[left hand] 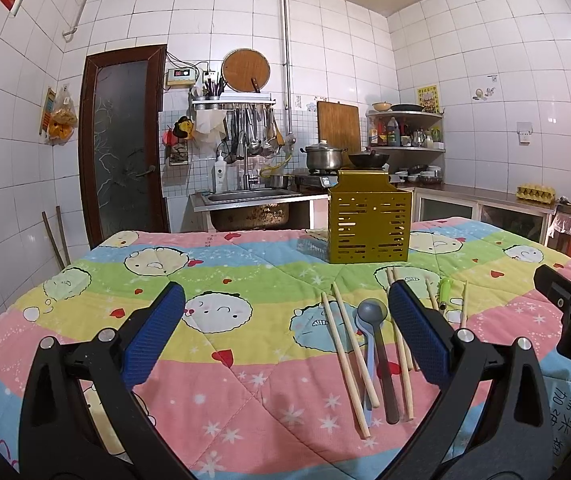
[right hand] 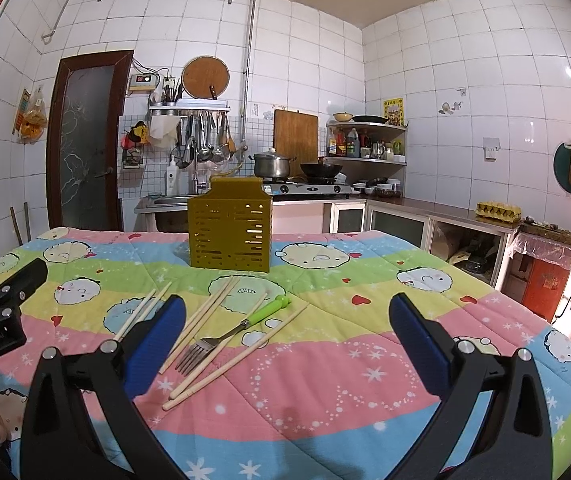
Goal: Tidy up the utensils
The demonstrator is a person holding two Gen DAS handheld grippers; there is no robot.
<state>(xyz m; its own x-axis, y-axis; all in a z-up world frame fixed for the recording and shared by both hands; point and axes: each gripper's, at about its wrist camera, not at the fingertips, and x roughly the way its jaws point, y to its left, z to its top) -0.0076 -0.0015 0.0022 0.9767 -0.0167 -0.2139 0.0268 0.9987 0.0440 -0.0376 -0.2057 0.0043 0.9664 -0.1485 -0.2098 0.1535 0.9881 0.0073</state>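
A gold slotted utensil holder [left hand: 369, 228] stands upright on the quilt-covered table, also in the right wrist view [right hand: 230, 237]. In front of it lie several wooden chopsticks [left hand: 349, 354] [right hand: 237, 356], a grey spoon [left hand: 377, 340], a light blue spoon [left hand: 368, 364] and a green-handled fork [right hand: 237, 330] [left hand: 445, 292]. My left gripper [left hand: 285, 320] is open and empty, above the quilt just left of the spoons. My right gripper [right hand: 287, 328] is open and empty, to the right of the fork and chopsticks. Each gripper shows at the edge of the other's view.
The table wears a colourful cartoon quilt [left hand: 213, 280]. Behind it are a sink [left hand: 245, 200], a stove with a pot [right hand: 271, 166] and wok, counters, an egg tray [right hand: 499, 211] and a dark door [left hand: 121, 140]. The table's right edge falls off near a red box [right hand: 545, 284].
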